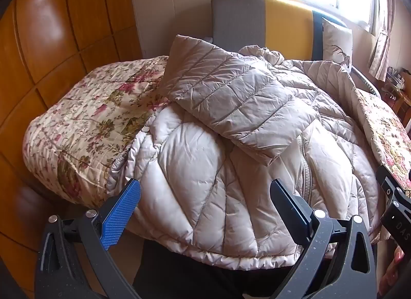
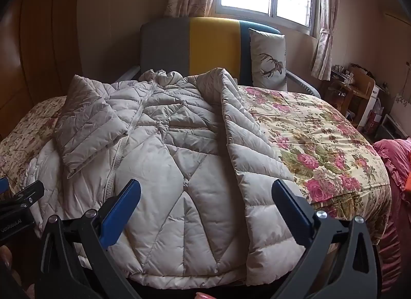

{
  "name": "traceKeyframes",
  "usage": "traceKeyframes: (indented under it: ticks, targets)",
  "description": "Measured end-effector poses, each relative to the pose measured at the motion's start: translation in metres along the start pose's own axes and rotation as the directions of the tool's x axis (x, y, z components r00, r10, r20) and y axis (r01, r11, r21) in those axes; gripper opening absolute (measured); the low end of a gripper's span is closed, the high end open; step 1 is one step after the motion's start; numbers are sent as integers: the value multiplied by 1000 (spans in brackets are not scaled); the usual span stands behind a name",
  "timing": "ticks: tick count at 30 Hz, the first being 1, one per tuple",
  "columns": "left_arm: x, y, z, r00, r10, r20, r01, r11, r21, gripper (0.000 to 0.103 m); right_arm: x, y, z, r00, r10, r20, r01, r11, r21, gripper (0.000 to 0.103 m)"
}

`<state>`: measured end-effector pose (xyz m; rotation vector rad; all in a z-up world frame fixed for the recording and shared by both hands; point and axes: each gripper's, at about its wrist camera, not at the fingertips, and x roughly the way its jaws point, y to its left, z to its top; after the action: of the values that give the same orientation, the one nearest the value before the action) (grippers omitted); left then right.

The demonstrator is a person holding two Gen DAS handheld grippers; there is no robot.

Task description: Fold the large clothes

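A beige quilted puffer jacket (image 1: 205, 170) lies front up on the bed, hem nearest me. Its left sleeve (image 1: 226, 98) is folded diagonally across the chest. In the right wrist view the jacket (image 2: 164, 170) has its right side panel (image 2: 246, 150) folded inward along a straight edge, and the left sleeve (image 2: 87, 124) lies over the zipper. My left gripper (image 1: 205, 201) is open and empty just above the hem. My right gripper (image 2: 205, 201) is open and empty above the hem near the folded panel. Each gripper shows at the edge of the other's view.
The jacket rests on a floral quilt (image 2: 321, 144) covering the bed. A grey, yellow and teal headboard (image 2: 205, 44) and a deer-print pillow (image 2: 269, 60) stand at the far end. A wooden wardrobe (image 1: 51, 42) is on the left, cluttered furniture (image 2: 359, 93) on the right.
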<state>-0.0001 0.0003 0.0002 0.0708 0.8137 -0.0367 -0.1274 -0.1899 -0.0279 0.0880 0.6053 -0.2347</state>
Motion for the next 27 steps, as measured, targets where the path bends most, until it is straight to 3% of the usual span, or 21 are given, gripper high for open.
traceKeyframes:
  ticks: [27]
  targets:
    - [4,-1,-6,1000,7,-7,-7,1000,4,100,8,-4,-2,999,13,-41,-12,1000,11,101]
